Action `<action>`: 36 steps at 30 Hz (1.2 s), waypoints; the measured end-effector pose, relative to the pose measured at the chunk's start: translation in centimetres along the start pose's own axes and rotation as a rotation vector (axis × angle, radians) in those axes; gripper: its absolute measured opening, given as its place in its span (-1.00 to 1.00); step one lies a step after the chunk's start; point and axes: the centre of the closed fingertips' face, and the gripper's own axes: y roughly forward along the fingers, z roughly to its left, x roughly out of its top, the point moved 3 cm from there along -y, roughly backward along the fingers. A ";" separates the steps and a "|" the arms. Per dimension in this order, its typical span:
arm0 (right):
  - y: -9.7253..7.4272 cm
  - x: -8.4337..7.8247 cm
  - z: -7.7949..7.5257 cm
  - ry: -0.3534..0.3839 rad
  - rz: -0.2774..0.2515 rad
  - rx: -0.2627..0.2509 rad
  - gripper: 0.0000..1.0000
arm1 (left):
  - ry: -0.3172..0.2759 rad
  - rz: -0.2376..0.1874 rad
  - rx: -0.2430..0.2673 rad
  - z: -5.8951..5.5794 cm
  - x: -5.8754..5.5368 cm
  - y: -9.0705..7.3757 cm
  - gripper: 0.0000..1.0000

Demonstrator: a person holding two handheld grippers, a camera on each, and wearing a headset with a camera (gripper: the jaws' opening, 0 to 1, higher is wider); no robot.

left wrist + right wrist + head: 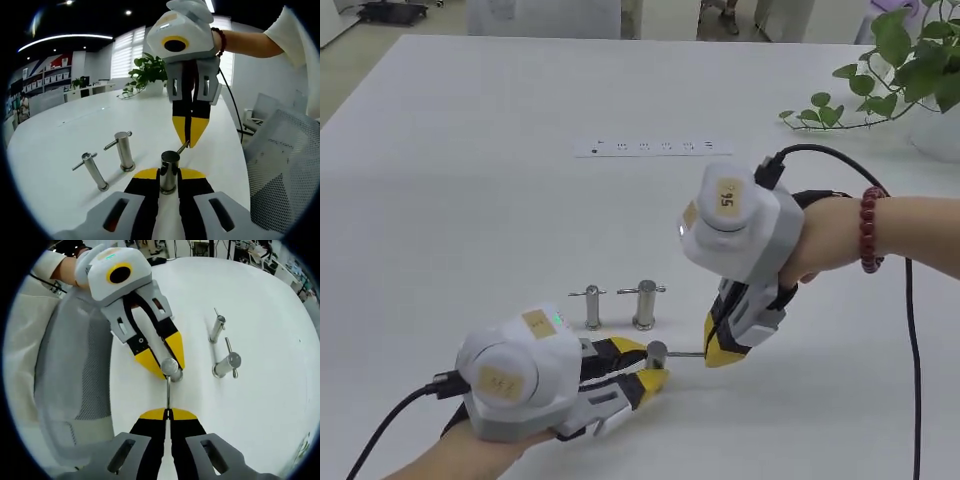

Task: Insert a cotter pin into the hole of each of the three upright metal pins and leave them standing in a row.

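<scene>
The clamped pin (pixel 169 170) and the two standing pins (pixel 644 303) are made of smooth, brightly polished metal; the cotter pin (pixel 169 390) is formed of thin bare wire. The table (pixel 470 180) is finished smooth, matt white. The left gripper (pixel 646 363) and right gripper (pixel 717 352) are cased in satin white plastic.

I work over a white table (pixel 470 200). A white power strip (pixel 653 147) lies flat on it, toward the far side, with its row of sockets facing up. At the far right corner I see a leafy green plant (pixel 905 60) in a white pot (pixel 938 130), one vine trailing onto the surface. In the left gripper view, a grey mesh chair (pixel 282 165) stands beside the table edge, and blinds (pixel 125 55) cover the windows behind the plant. Shelving (pixel 50 75) lines the far wall.
</scene>
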 end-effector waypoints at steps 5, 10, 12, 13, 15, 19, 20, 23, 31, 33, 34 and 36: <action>0.0 0.0 0.0 -0.004 0.002 -0.003 -0.93 | 0.000 0.003 0.000 0.0 -0.2 0.0 -0.76; -0.1 0.0 -0.1 -0.003 0.003 -0.004 -0.93 | -0.001 0.004 -0.003 0.0 -0.2 0.1 -0.76; -0.1 0.0 -0.1 -0.002 0.004 -0.004 -0.93 | -0.003 0.004 -0.004 0.0 -0.2 0.1 -0.77; -0.1 0.0 -0.1 -0.003 0.005 -0.004 -0.93 | -0.004 0.004 -0.005 0.0 -0.2 0.1 -0.77; -0.1 0.1 -0.1 -0.003 0.007 -0.005 -0.93 | -0.007 0.000 -0.004 0.0 -0.2 0.1 -0.77; -0.1 0.1 -0.1 -0.008 0.019 -0.007 -0.93 | -0.009 -0.004 -0.005 0.0 -0.2 0.1 -0.77; -0.2 0.2 0.0 -0.014 0.025 -0.009 -0.93 | -0.008 -0.005 -0.006 0.0 -0.2 0.2 -0.77; -0.2 0.2 -0.1 -0.029 0.033 -0.015 -0.94 | -0.013 -0.007 -0.008 0.0 -0.1 0.2 -0.77; -0.3 0.1 -0.4 -0.022 0.031 -0.023 -0.94 | -0.019 -0.011 -0.011 0.1 -0.1 0.2 -0.77; -0.3 0.1 -0.4 -0.013 0.028 -0.023 -0.93 | -0.021 -0.011 -0.010 0.1 -0.1 0.2 -0.77; -0.3 0.2 -0.4 -0.011 0.026 -0.020 -0.93 | -0.022 -0.010 -0.010 0.1 -0.1 0.2 -0.77; -0.3 0.5 -0.2 0.013 -0.006 -0.005 -0.94 | -0.018 -0.010 -0.006 0.1 -0.2 0.2 -0.77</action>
